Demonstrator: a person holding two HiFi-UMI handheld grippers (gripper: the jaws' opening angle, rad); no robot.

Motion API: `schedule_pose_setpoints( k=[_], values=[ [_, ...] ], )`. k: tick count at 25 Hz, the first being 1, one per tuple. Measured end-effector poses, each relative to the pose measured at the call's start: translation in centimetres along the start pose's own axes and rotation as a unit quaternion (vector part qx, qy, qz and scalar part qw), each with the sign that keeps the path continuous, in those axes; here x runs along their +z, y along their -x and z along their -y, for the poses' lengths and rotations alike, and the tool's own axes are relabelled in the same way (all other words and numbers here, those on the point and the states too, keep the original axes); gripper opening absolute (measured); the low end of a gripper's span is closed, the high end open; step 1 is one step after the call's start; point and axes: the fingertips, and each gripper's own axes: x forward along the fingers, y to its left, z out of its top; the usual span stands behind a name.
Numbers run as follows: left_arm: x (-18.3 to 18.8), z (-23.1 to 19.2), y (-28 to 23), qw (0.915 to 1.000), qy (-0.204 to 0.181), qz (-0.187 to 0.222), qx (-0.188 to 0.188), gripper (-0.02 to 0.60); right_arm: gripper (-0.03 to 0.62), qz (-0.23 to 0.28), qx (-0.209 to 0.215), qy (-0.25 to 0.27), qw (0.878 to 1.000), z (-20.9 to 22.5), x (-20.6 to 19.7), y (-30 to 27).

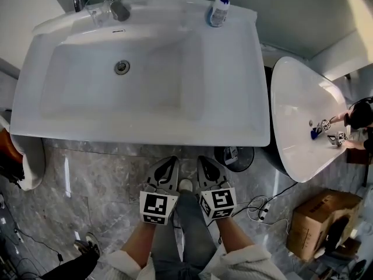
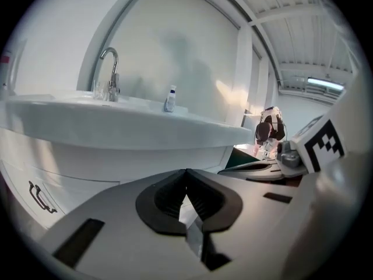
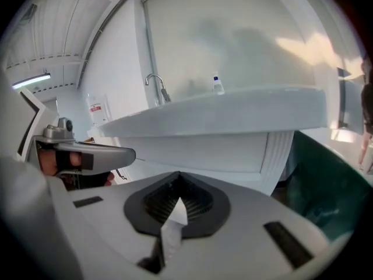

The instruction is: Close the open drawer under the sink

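Sitting under the sink [image 1: 145,134], the drawer [image 2: 64,194] is showing only as a white front with a dark handle [image 2: 39,196]; how far out it is standing I cannot tell. The left tool [image 1: 169,163] and right tool [image 1: 204,163] are hanging near it, each pressed together on nothing. The approach is seemingly just beginning; next, one tool is needing to meet that front and push squarely inward.

Bathroom: washbasin [image 1: 145,69], faucet [image 1: 111,2]
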Motion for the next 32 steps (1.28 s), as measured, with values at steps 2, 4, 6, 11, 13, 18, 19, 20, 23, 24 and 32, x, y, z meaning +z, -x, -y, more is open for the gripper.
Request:
schedule_pose_setpoints(
  k=[2, 4, 6, 11, 13, 18, 19, 20, 23, 24, 32],
  values=[
    [1.3, 0.7, 0.7, 0.9999, -0.003, 0.010, 0.000, 0.015, 0.009, 0.012, 0.004, 0.000, 1.000, -0.2, 1.6, 0.8],
    [2.9, 1.6, 1.5, 0.9998, -0.004, 0.019, -0.003, 0.015, 0.009, 0.023, 0.012, 0.003, 1.000, -0.8, 3.4, 1.8],
    [4.3, 2.4, 2.8, 0.9996, 0.001, 0.026, -0.007, 0.015, 0.010, 0.031, 0.020, 0.005, 0.999, -1.6, 5.1, 3.1],
    [8.2, 3.9, 5.8, 0.9985, -0.009, 0.053, -0.011, 0.015, 0.011, 0.056, 0.035, -0.008, 0.998, -3.0, 9.7, 6.2],
    [10.1, 4.5, 6.9, 0.9978, -0.012, 0.064, -0.011, 0.015, 0.010, 0.065, 0.051, -0.003, 0.997, -3.7, 11.6, 7.6],
    [15.7, 6.3, 9.4, 0.9946, 0.006, 0.103, -0.010, 0.015, 0.011, 0.095, 0.084, 0.036, 0.991, -5.8, 16.6, 11.4],
    [16.7, 6.8, 9.8, 0.9937, 0.006, 0.111, -0.013, 0.015, 0.009, 0.101, 0.090, 0.037, 0.990, -6.1, 17.5, 12.1],
    [17.7, 7.3, 10.2, 0.9928, 0.004, 0.119, -0.017, 0.015, 0.011, 0.108, 0.097, 0.036, 0.989, -6.3, 18.4, 12.7],
    [20.0, 9.0, 11.2, 0.9901, -0.003, 0.136, -0.034, 0.015, 0.009, 0.128, 0.108, 0.030, 0.985, -6.8, 21.0, 14.5],
    [20.7, 9.5, 11.5, 0.9894, -0.006, 0.140, -0.038, 0.015, 0.009, 0.134, 0.109, 0.030, 0.985, -6.8, 21.8, 15.0],
    [24.8, 11.8, 13.4, 0.9833, -0.021, 0.169, -0.064, 0.015, 0.009, 0.160, 0.122, 0.049, 0.978, -7.0, 26.3, 18.5]
  ],
)
